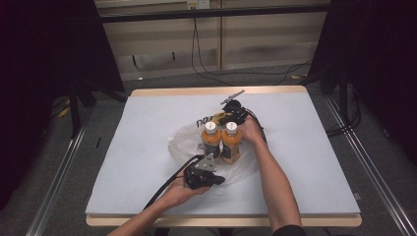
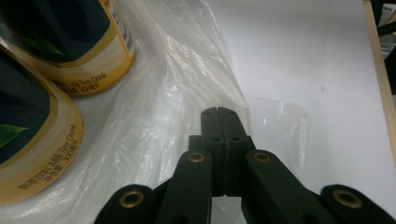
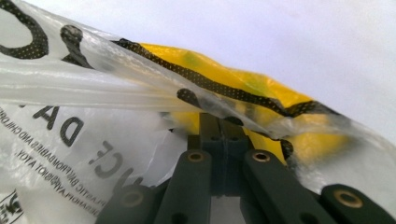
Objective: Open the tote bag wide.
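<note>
Two orange milk-tea bottles (image 1: 211, 140) (image 1: 231, 142) with white caps stand upright side by side on a clear plastic bag (image 1: 182, 140) in the middle of the table. My left gripper (image 1: 218, 180) is at the bag's near edge, jaws pressed together with the thin film at their tips (image 2: 218, 112). The bottles' labels (image 2: 79, 42) (image 2: 28, 140) rise to its left. My right gripper (image 1: 220, 119) is at the bag's far edge behind the bottles. Its jaws are shut (image 3: 219, 119), tips under the printed film (image 3: 93, 79) with a yellow patch (image 3: 224, 79).
The white table top (image 1: 147, 147) has a wooden rim (image 1: 216, 91). Black cables trail from both grippers, and more cables (image 1: 206, 69) lie on the floor beyond. Dark stands (image 1: 74, 108) flank the table.
</note>
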Available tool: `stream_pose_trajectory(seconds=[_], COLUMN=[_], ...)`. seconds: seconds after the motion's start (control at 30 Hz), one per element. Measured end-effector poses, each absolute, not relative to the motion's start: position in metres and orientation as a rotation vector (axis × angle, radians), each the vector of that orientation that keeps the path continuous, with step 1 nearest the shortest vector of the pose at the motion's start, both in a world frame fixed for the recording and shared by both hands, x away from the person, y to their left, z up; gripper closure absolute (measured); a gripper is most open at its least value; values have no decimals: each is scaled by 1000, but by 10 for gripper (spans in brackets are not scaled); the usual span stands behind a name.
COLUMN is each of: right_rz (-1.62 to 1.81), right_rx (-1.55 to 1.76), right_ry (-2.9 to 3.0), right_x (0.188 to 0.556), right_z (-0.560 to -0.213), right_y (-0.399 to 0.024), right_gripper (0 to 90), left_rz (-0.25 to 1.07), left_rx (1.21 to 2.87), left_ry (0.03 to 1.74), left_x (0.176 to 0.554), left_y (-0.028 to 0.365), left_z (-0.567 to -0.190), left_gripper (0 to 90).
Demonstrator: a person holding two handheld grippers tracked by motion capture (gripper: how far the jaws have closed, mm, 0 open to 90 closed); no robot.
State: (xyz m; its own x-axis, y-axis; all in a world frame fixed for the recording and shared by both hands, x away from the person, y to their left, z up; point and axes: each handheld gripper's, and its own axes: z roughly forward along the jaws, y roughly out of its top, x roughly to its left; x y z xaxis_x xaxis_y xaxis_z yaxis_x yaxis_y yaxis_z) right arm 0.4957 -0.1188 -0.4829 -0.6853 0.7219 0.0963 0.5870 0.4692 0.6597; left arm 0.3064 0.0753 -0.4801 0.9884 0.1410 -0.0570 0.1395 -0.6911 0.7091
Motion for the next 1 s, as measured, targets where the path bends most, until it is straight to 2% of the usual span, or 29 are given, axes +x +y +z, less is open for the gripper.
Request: stream_pose_trajectory(seconds=[0.23, 0.37, 0.6, 0.73, 1.0], right_rz=[979, 947, 903, 916, 1075], right_rx=[1148, 1159, 1180, 1194, 1143], right_ry=[2502, 2444, 2440, 2509, 2540], right_x=[502, 504, 507, 503, 483], right_z=[-482, -483, -481, -477, -460], right_y=[-115, -114, -110, -111, -127], right_gripper=[900, 900, 900, 900, 900], left_rz=[-41, -11, -41, -41, -43], left_rx=[2322, 2346, 2326, 2339, 2257], left_ry=[180, 161, 177, 189, 229], left_x=[301, 296, 298, 301, 308], left_y=[76, 75, 75, 76, 81], left_z=[-481, -479, -480, -478, -465], left_gripper=[900, 900, 900, 900, 900])
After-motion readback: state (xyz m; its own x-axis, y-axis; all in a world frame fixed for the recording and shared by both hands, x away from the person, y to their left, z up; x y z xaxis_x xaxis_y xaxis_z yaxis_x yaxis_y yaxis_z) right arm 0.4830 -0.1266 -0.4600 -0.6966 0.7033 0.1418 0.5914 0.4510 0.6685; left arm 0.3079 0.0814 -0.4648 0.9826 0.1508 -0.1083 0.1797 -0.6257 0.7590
